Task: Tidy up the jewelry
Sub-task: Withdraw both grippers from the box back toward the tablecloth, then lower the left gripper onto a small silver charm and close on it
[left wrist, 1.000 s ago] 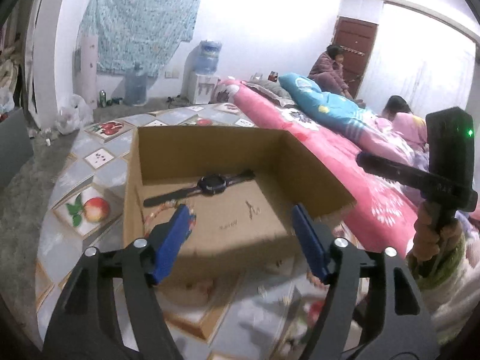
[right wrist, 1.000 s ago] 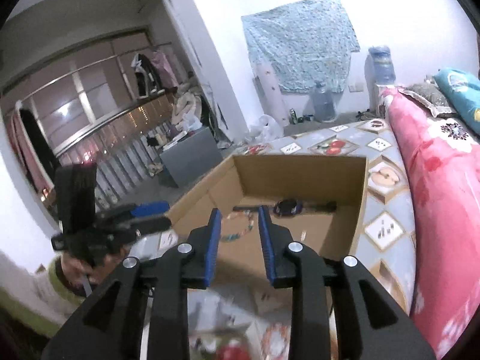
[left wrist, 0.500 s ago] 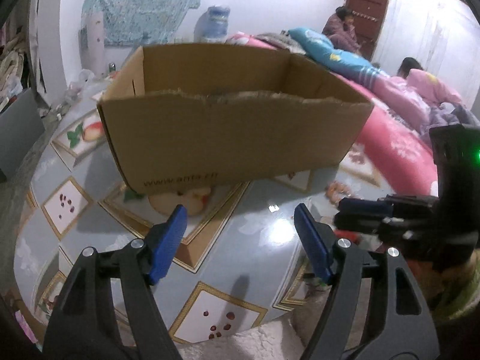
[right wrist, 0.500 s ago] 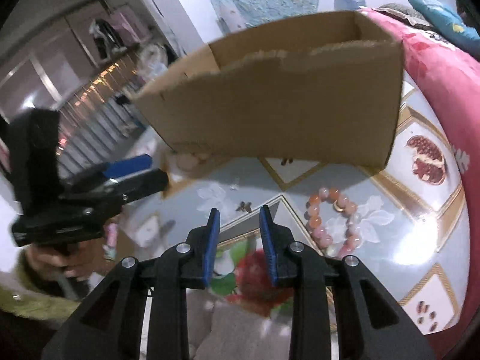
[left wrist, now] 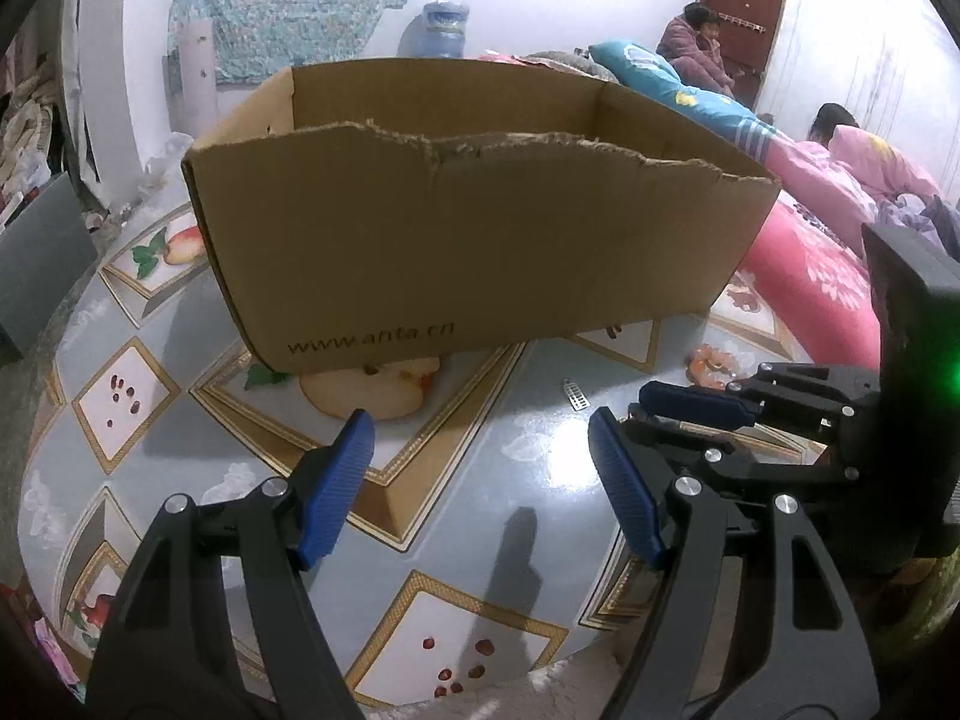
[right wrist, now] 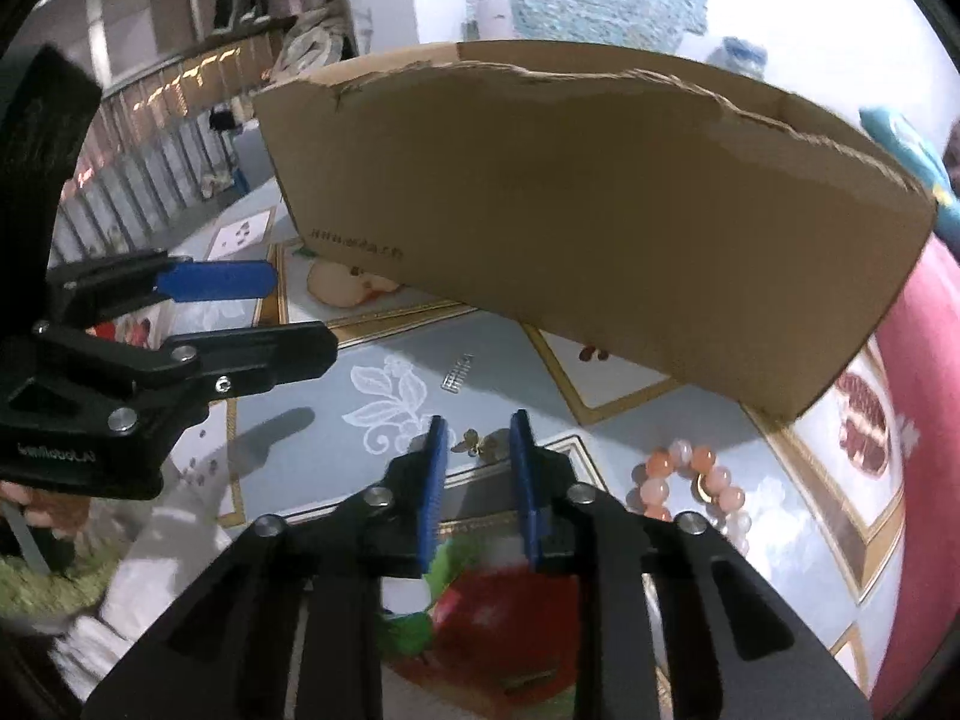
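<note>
Cardboard box [left wrist: 480, 240] sits on the patterned counter [left wrist: 180, 450]; its torn front wall faces both cameras, so its inside is hidden in these views and what it already holds cannot be read. Outside the box, three pieces lie loose on the counter: a peach-and-pink bead bracelet [right wrist: 690, 480] near the box's right front corner, a small gold butterfly-shaped piece [right wrist: 471, 443], and a little silver comb-like clip [right wrist: 457, 373] closer to the box. Judgement: sorting is unfinished, at least these three items remain to be moved. Right hand-held gripper [right wrist: 477, 450] is low over the counter, narrow, its jaws closing; the butterfly piece lies just ahead of the tips, roughly in line with the gap, not yet between the pads and not touched as far as the view shows. Nothing is held. Left hand-held gripper [left wrist: 480, 444] is wide open and empty, hanging over bare counter in front of the box, with no jewelry between its fingers; the bracelet shows off to its right, partly behind the right tool. Likely step in hand: picking up the butterfly piece.
</note>
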`<state>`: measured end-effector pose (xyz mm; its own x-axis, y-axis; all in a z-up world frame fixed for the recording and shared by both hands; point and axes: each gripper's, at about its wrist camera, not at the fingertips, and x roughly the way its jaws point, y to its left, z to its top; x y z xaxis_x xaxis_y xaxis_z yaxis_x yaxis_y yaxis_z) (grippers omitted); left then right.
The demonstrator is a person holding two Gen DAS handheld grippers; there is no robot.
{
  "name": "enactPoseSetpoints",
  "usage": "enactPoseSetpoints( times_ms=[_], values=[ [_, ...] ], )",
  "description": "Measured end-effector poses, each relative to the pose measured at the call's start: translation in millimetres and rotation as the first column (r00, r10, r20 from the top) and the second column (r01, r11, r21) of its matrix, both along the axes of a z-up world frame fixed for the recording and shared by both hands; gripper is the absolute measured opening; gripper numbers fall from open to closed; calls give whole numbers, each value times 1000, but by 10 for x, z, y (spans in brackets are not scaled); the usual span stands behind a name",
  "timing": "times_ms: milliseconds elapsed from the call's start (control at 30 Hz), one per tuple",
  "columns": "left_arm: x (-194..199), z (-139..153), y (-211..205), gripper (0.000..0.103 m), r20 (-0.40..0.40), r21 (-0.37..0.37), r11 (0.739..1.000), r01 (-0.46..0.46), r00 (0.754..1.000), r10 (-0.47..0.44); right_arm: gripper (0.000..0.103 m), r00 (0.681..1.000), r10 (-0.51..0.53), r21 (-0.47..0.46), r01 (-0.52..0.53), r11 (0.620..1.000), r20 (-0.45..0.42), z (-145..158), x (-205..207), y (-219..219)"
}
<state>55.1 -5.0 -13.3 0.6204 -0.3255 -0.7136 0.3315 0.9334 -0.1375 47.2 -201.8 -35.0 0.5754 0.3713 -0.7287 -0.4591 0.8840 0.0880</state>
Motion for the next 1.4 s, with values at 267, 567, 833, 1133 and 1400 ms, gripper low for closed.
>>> enactPoseSetpoints(
  times_ms=[267, 567, 833, 1133, 1400],
  values=[
    [29, -19, 16, 70, -10, -10, 1000, -1, 1000, 1, 12, 1000, 29, 4, -28, 1000, -6, 9, -2, -22],
    [23, -11, -11, 70, -3, 0, 1000, 5, 1000, -5, 12, 1000, 22, 32, -21, 999, -17, 8, 8, -59],
    [65, -1, -130, 59, 14, 11, 999, 45, 999, -45, 12, 1000, -14, 58, 14, 998, 9, 148, -11, -225],
    [267, -137, -504, 35, -53, 22, 986, 164, 985, -162, 12, 997, -69, 100, 66, 993, 24, 224, 42, -429],
    [277, -224, -762, 11, -26, 174, 964, 200, 980, -199, 12, 996, -88, 142, 84, 986, 26, 196, 78, -540]
  ],
)
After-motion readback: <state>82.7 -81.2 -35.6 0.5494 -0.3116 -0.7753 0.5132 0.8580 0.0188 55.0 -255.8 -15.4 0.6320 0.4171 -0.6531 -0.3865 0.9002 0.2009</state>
